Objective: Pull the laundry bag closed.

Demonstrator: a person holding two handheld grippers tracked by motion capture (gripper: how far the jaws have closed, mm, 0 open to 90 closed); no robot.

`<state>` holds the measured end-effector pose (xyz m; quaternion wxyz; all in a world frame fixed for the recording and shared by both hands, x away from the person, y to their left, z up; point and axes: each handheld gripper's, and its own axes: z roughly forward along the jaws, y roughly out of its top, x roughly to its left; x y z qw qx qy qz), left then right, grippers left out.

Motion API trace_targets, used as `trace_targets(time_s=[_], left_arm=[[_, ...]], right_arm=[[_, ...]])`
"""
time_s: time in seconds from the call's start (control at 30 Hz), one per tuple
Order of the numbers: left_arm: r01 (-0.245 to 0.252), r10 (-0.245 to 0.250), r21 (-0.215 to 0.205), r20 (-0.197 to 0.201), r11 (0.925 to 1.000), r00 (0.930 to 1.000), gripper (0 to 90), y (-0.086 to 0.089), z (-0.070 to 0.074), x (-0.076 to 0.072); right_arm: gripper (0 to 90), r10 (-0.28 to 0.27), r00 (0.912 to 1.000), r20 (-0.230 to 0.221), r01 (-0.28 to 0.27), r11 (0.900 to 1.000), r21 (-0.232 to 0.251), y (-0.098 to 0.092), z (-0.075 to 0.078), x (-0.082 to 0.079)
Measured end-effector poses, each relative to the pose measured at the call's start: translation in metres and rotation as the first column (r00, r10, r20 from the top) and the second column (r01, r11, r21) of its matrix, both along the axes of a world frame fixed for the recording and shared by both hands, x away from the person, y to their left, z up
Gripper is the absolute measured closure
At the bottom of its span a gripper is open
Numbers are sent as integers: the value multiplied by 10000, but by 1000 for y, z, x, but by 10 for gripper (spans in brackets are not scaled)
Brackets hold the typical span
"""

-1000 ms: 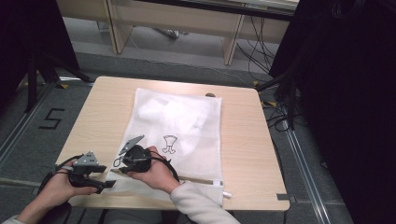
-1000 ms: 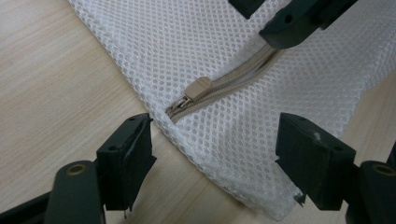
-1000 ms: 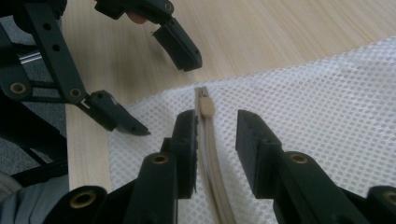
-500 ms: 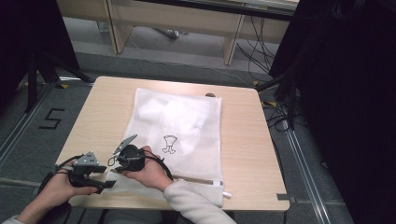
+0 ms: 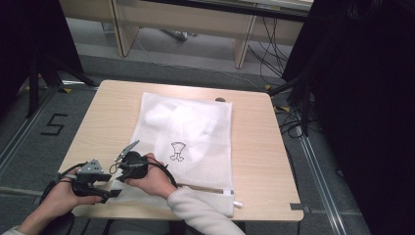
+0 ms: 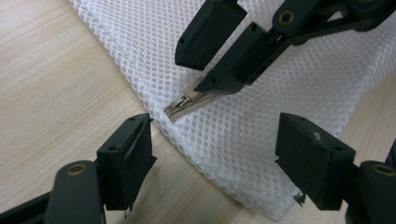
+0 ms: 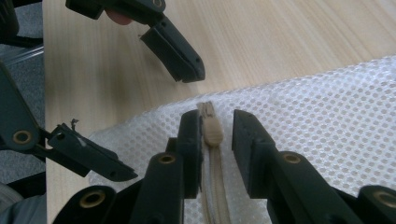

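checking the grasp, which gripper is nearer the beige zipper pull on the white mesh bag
Right. The right gripper straddles the beige zipper pull, jaws just closing; the left gripper stands open at the white mesh bag's corner.

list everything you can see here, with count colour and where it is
table: 1, light wood, centre of the high view
mesh laundry bag: 1, white, flat on the table, small dark drawing on it
zip pull: 1, beige, at the bag's near-left corner, between the right tongs' jaws, not yet pinched
floor marking: 1, black 5, left of the table
cables: several, black, on the floor beyond the table
left tongs: 1, black, open, straddling the bag's corner
right tongs: 1, black, jaws just been closing around the zip pull
sleeve: 1, white, bottom edge
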<state>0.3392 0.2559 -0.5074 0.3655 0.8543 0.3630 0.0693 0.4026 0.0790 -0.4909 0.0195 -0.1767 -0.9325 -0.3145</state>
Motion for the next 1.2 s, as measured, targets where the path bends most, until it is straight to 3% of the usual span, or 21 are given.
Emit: trace_targets(time_s=[0.17, 0.27, 0.4, 0.43, 0.73, 0.8, 0.93, 1.0, 1.03, 1.07, 1.13, 1.17, 1.2], left_arm=[[-11, 11, -28, 11, 10000, 10000, 267, 0, 0, 0], [-73, 73, -96, 9, 9999, 10000, 267, 0, 0, 0], [-11, 11, -26, -16, 10000, 10000, 267, 0, 0, 0], [-29, 29, -51, 1, 10000, 10000, 267, 0, 0, 0], [-28, 28, -46, 11, 10000, 10000, 269, 0, 0, 0], [26, -26, 3, 2, 10000, 10000, 269, 1, 1, 0], [-190, 189, -223, -23, 9996, 9998, 279, -1, 0, -1], [-68, 68, -19, 5, 10000, 10000, 292, 1, 1, 0], [-107, 107, -152, -5, 9998, 9999, 300, 1, 1, 0], [-266, 263, -248, -122, 9993, 9996, 307, 0, 1, -1], [-124, 122, -238, -77, 9996, 9999, 328, 1, 1, 1], [-301, 296, -450, -128, 9985, 9995, 340, -1, 0, 0], [-268, 265, -258, -114, 9993, 9996, 352, 0, 1, 1]], right_arm=[[735, 205, 9997, 108, -204, 9997, -96, 3, -3, 1], [751, 123, 9998, -125, -126, 9997, -222, 5, -5, -1], [778, 356, 9992, 161, -353, 9992, -183, 5, -6, 4], [781, 203, 9997, -95, -204, 9996, -171, 5, -6, 3], [815, 293, 9996, 35, -293, 9993, -237, 8, -5, 2], [817, 182, 9997, -131, -185, 9996, -234, 8, -4, 1], [817, 289, 9996, 47, -288, 9994, -167, 6, 0, 1], [817, 338, 9994, 50, -338, 9993, -129, 6, 1, 1], [817, 182, 9998, -62, -183, 9997, -177, 6, 5, -1], [817, 352, 9993, 138, -351, 9993, -92, 5, 6, 0], [818, 364, 9992, 150, -363, 9993, -39, 4, 11, -1], [818, 465, 9986, 233, -466, 9989, 64, 3, 13, 0], [818, 374, 9990, 231, -375, 9993, 13, 2, 15, -1]])
